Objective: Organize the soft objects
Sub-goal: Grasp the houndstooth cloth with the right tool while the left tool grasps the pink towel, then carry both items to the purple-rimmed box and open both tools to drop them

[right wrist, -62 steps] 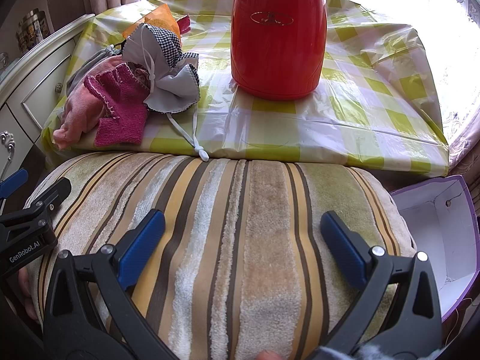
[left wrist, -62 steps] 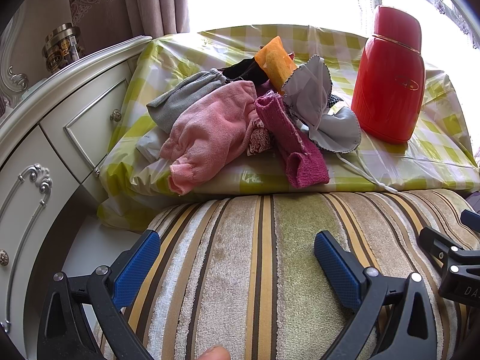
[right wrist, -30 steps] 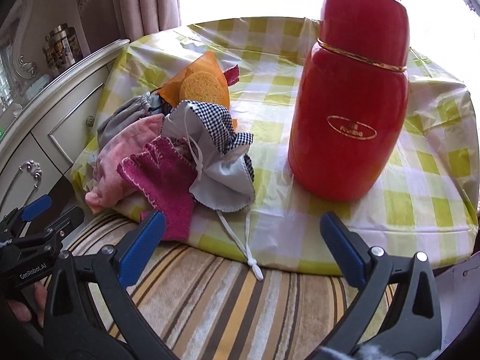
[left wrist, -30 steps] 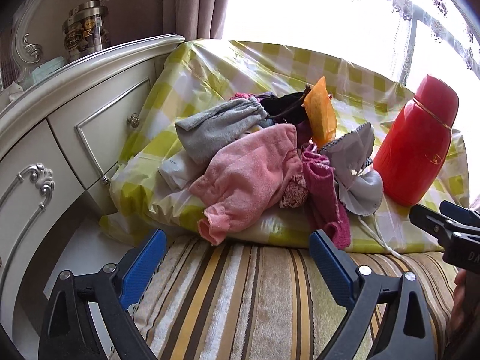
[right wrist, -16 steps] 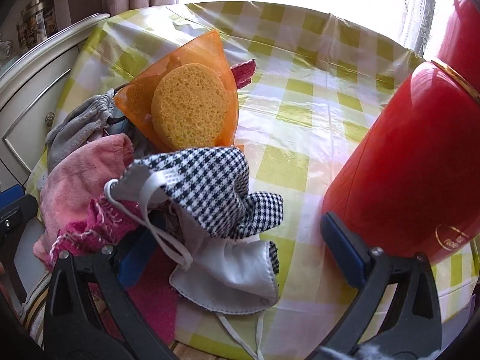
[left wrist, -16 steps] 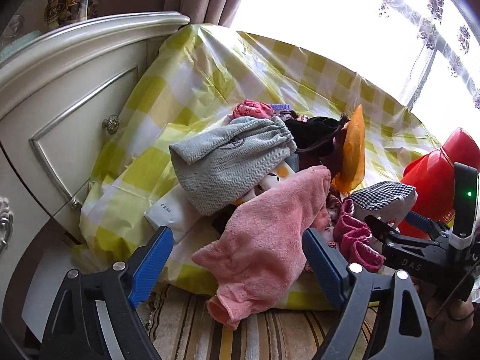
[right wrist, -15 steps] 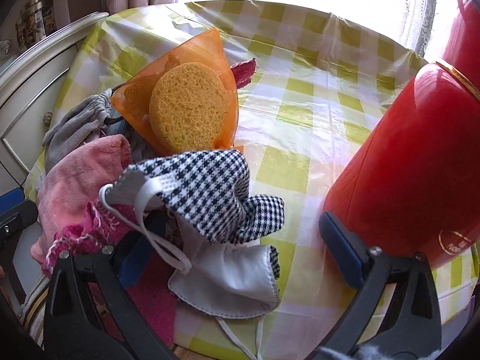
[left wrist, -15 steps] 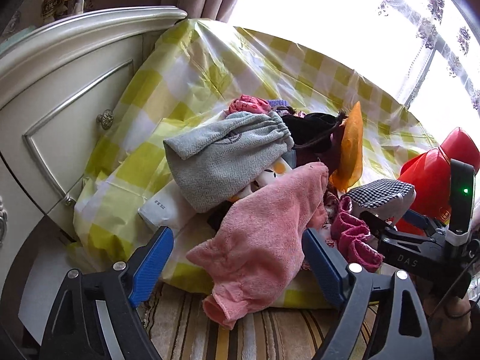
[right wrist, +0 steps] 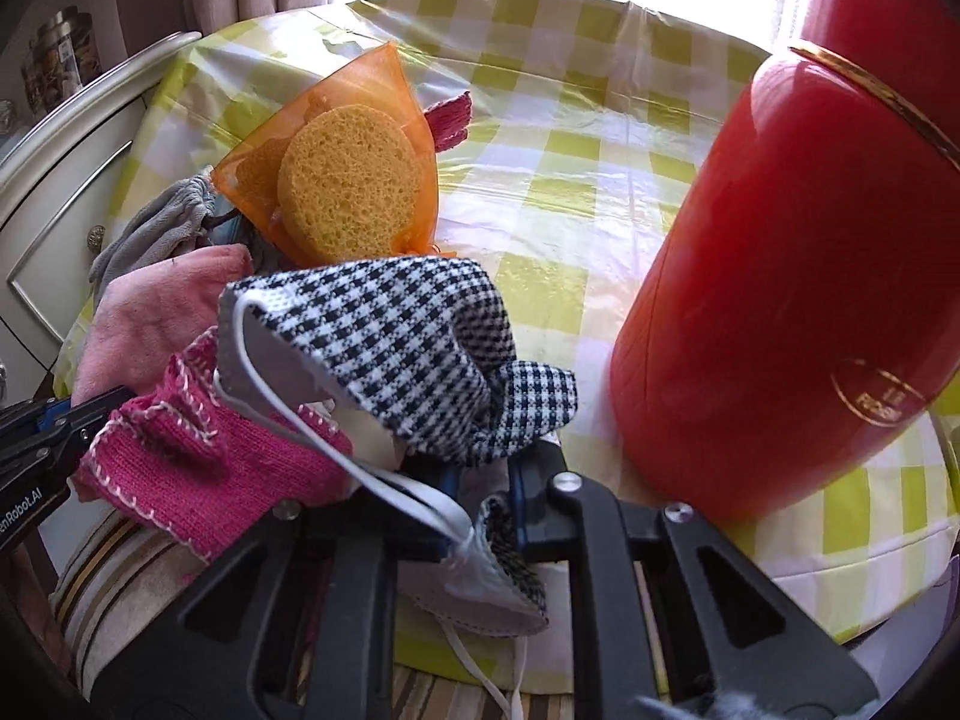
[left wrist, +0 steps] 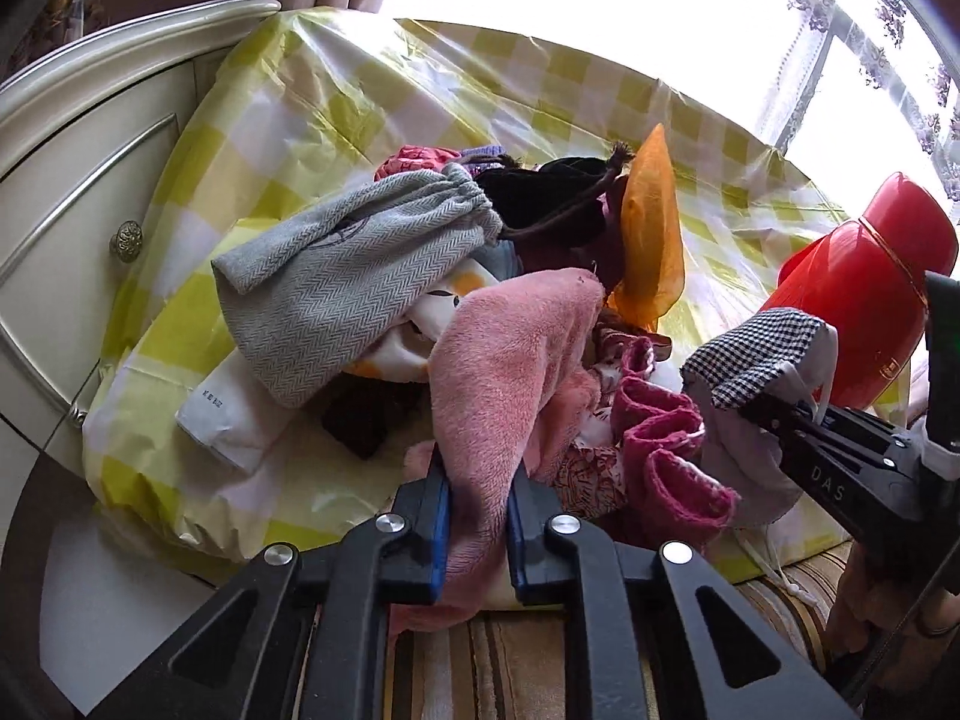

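The left tongs (left wrist: 477,519) had just closed on the fluffy pink cloth (left wrist: 510,360), pinching its hanging end at the near edge of the desk (left wrist: 288,96). The right tongs (right wrist: 483,516) had just closed on the black-and-white checked face mask (right wrist: 390,336), its white ear loop trailing down. Both lay in a rumpled heap by the desk's near left edge, with a grey herringbone pouch (left wrist: 348,276), a magenta knit cloth (right wrist: 210,468) and an orange bag (right wrist: 336,180) holding a sponge. A red flask (right wrist: 780,300) stood to the right.
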`<act>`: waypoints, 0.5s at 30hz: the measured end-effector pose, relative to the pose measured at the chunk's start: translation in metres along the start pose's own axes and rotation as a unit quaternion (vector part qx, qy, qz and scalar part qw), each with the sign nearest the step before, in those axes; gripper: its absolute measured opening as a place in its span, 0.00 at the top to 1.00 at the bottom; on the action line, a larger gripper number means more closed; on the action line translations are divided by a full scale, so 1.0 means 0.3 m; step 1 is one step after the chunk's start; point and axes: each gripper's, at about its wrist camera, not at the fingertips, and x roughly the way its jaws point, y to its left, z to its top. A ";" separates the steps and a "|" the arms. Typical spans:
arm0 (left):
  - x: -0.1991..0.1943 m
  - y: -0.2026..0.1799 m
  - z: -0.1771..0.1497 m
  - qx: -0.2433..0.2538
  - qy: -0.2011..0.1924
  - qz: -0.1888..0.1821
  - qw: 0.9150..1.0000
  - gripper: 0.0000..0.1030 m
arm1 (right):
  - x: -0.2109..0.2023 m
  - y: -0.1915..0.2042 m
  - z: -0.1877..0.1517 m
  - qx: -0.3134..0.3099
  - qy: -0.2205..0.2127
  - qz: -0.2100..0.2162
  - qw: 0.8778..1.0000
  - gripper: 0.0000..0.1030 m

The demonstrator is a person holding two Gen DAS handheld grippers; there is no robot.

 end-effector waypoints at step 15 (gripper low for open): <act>-0.246 -0.070 -0.060 -0.013 -0.084 -0.005 0.996 0.87 | -0.272 -0.213 -0.185 0.073 -0.036 0.006 0.997 0.84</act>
